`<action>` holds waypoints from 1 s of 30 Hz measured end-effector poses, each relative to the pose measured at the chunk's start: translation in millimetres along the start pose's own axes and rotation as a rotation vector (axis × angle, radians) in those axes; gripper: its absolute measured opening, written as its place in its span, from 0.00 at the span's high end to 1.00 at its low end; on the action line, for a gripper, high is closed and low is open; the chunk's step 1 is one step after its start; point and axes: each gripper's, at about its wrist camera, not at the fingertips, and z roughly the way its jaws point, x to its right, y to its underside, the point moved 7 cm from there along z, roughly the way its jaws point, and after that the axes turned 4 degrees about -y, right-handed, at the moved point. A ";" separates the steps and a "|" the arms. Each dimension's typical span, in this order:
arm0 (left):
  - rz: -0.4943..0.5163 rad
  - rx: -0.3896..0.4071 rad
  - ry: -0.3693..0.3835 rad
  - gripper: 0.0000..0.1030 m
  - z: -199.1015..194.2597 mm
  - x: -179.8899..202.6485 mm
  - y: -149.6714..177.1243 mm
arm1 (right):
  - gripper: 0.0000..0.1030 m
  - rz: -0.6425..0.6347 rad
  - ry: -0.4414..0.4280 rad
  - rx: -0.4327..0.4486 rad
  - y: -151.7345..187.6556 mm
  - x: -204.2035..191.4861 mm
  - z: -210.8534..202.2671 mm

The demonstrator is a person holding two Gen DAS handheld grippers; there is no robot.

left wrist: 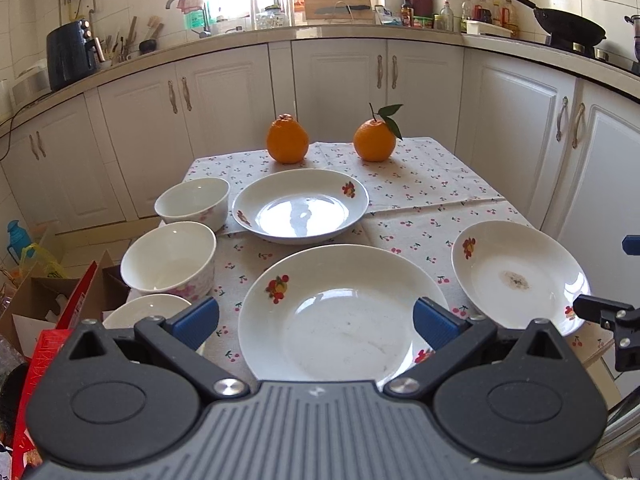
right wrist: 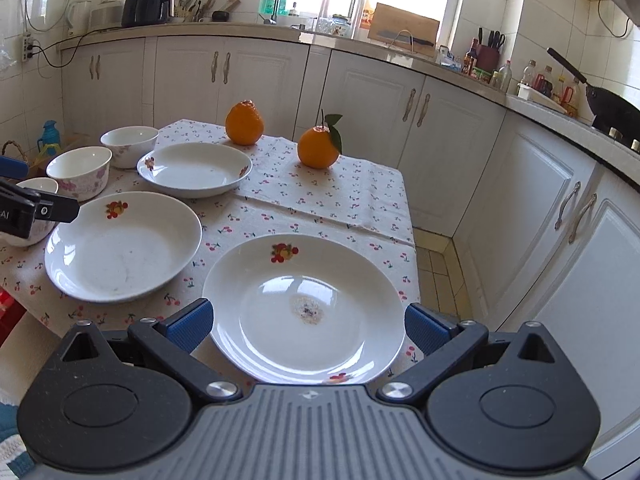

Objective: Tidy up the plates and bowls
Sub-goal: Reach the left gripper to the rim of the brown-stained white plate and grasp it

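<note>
Three white plates with fruit prints lie on the cherry-print tablecloth (left wrist: 420,184): a near plate (left wrist: 340,312), a far plate (left wrist: 300,206) and a right plate (left wrist: 520,276) with a brown stain. Three white bowls stand along the left edge: far (left wrist: 194,202), middle (left wrist: 170,258) and near (left wrist: 146,310), the last partly hidden. My left gripper (left wrist: 316,320) is open, above the near plate's front. My right gripper (right wrist: 308,326) is open over the stained plate (right wrist: 306,308); the other plates (right wrist: 122,246) (right wrist: 194,168) lie to its left.
Two oranges (left wrist: 287,138) (left wrist: 375,140) stand at the table's far side. White cabinets (left wrist: 340,84) and a cluttered counter ring the table. Boxes and a red carton (left wrist: 36,364) sit on the floor at left. A wok (left wrist: 572,26) is on the stove at right.
</note>
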 end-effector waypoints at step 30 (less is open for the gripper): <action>0.133 -0.165 0.316 0.01 77.3 94.3 -36.9 | 0.00 0.043 -0.234 -0.118 61.3 32.3 73.3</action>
